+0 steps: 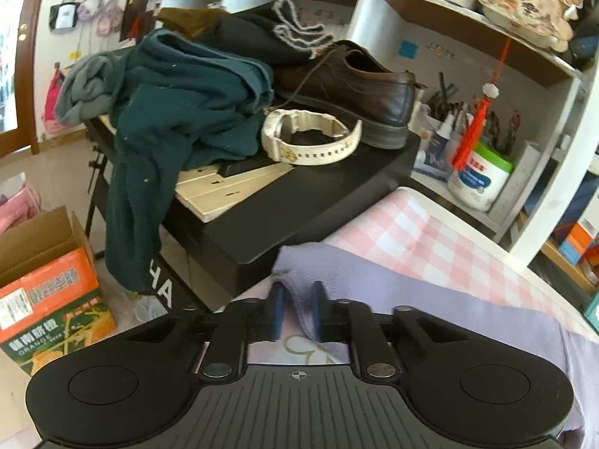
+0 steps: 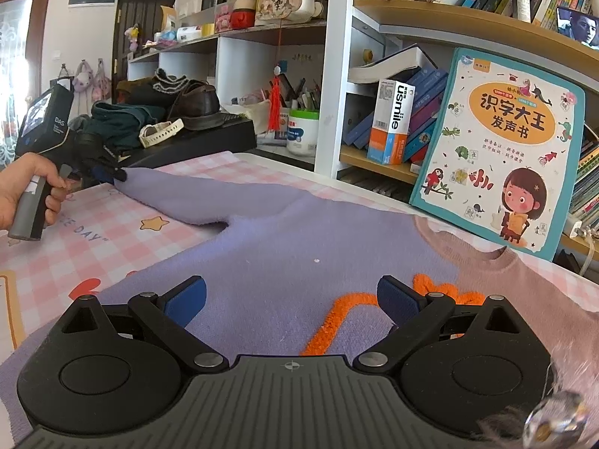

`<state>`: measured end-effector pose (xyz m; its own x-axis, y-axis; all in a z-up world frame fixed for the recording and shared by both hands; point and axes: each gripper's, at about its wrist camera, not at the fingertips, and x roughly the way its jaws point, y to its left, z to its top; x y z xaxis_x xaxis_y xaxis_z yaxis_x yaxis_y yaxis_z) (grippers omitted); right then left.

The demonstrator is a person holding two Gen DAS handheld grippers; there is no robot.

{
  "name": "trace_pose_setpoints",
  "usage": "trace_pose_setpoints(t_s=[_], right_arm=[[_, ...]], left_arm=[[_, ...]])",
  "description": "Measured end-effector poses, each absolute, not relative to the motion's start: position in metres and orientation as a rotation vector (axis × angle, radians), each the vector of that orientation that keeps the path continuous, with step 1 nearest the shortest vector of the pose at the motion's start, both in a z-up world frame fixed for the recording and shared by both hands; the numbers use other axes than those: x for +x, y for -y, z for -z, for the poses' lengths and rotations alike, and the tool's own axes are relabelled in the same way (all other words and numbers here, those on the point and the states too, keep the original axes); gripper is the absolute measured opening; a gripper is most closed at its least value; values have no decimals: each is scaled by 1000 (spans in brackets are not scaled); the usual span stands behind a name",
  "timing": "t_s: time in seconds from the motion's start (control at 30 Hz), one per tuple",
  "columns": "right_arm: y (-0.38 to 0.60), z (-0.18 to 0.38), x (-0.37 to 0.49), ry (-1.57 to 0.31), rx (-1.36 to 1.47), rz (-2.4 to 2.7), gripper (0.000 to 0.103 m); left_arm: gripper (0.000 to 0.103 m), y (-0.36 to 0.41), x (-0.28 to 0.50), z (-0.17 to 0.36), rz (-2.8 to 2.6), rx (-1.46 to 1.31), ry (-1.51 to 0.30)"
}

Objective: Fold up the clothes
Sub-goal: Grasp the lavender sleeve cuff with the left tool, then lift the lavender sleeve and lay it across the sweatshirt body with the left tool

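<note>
A lilac sweater [image 2: 299,247] with an orange fuzzy design [image 2: 337,318] and a pink collar part [image 2: 486,273] lies spread on the pink checked tablecloth [image 2: 112,224]. Its sleeve [image 2: 194,194] stretches to the far left. My left gripper [image 1: 297,307] is shut on the sleeve's cuff [image 1: 299,262]; it also shows in the right wrist view [image 2: 112,176], held by a hand. My right gripper [image 2: 292,299] is open and empty, just above the sweater's body.
A black stand [image 1: 299,202] beside the table carries a dark green garment [image 1: 179,112], a brown shoe [image 1: 352,82] and a white watch [image 1: 310,138]. An orange carton [image 1: 48,288] sits on the floor. A children's book [image 2: 501,149] leans on the bookshelf [image 2: 393,75] behind the table.
</note>
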<state>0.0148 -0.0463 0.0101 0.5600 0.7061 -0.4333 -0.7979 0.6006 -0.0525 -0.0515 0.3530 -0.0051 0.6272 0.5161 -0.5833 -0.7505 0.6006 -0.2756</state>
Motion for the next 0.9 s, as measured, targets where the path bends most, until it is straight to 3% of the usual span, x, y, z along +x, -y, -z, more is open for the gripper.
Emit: trace_pose_setpoints(t_s=[0.13, 0.43, 0.9], right_arm=[[50, -11, 16, -397, -239, -892, 98], [88, -4, 14, -493, -282, -742, 98], [173, 0, -5, -502, -253, -489, 98]], left_arm=[[4, -358, -58, 7, -737, -567, -464], [4, -339, -67, -18, -651, -543, -401], [4, -222, -12, -105, -263, -342, -273]])
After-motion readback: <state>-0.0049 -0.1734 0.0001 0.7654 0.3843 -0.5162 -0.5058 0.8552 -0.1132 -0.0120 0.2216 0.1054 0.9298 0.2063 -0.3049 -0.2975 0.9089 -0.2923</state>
